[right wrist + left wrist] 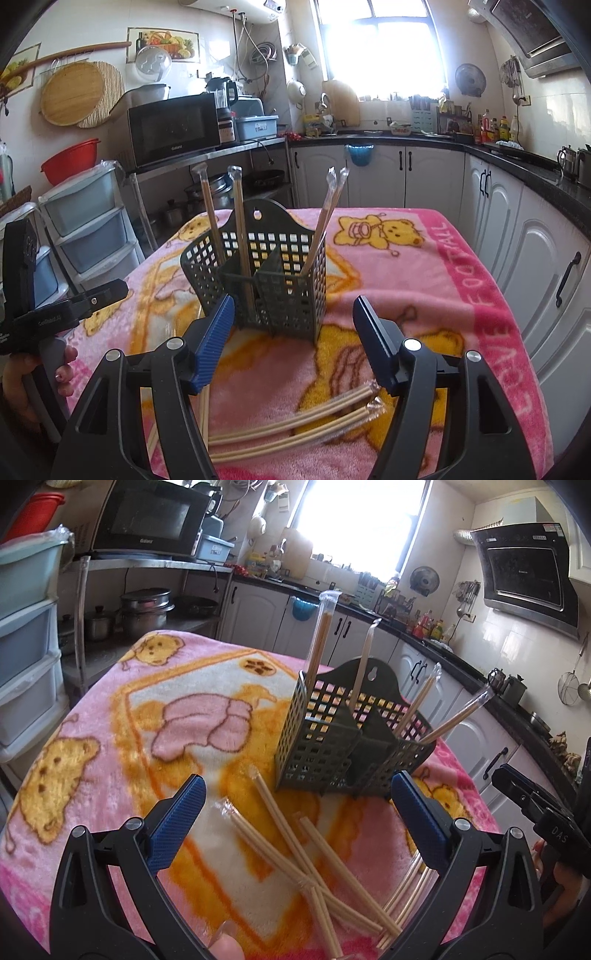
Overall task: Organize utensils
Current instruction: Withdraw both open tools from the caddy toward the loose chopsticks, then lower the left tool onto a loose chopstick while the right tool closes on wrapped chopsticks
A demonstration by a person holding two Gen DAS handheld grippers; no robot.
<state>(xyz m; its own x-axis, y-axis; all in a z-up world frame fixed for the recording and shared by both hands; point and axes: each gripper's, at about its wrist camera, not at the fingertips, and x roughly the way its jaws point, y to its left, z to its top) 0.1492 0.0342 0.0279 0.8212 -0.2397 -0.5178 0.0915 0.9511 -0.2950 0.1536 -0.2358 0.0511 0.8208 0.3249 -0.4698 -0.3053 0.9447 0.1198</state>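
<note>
A dark green lattice utensil basket [347,746] [266,280] stands on the pink blanket-covered table [110,738] [406,266]. Several wrapped chopstick pairs [321,642] [236,221] stick up out of its compartments. More wrapped chopsticks [295,845] [295,424] lie crossed on the blanket in front of the basket. My left gripper [297,794] is open above the loose chopsticks, nothing between its blue pads. My right gripper [293,321] is also open, hovering just in front of the basket over the lying chopsticks. Each gripper shows at the edge of the other's view.
Plastic drawers [88,229] and a metal shelf with a microwave [173,127] stand left of the table. White cabinets [517,236] and a black counter run behind and to the right. A person's hand [22,373] holds the left gripper's handle.
</note>
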